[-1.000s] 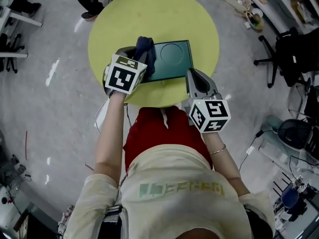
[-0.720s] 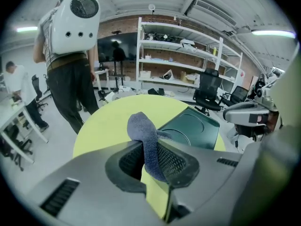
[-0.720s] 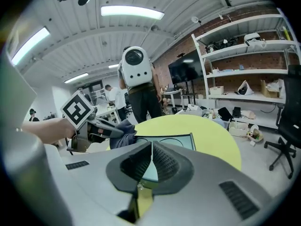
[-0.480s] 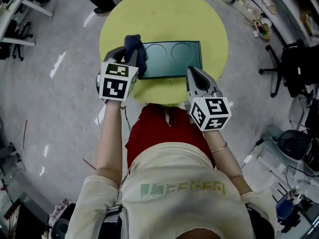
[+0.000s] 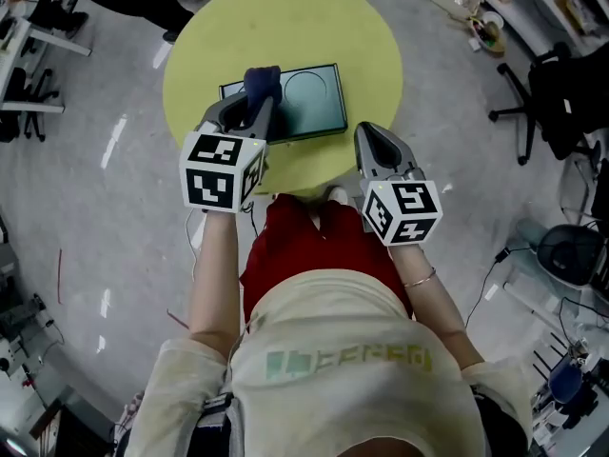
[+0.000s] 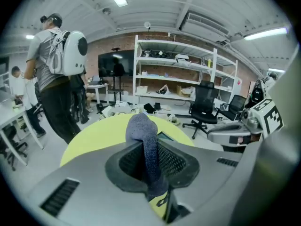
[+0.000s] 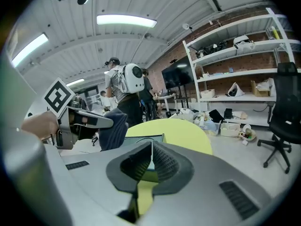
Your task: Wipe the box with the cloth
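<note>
Head view: left gripper (image 5: 249, 114) is clamped on the cloth (image 5: 262, 84), which covers the left end of the box (image 5: 314, 103) on the tabletop (image 5: 285, 27). Right gripper (image 5: 369, 139), jaws together and empty, hovers near the box. A person (image 6: 54, 74) stands beyond.

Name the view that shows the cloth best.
The left gripper view: the cloth fills the middle, clamped by the left gripper. The head view shows only its bunched top over the box; the right gripper view shows it small, from the side.
</note>
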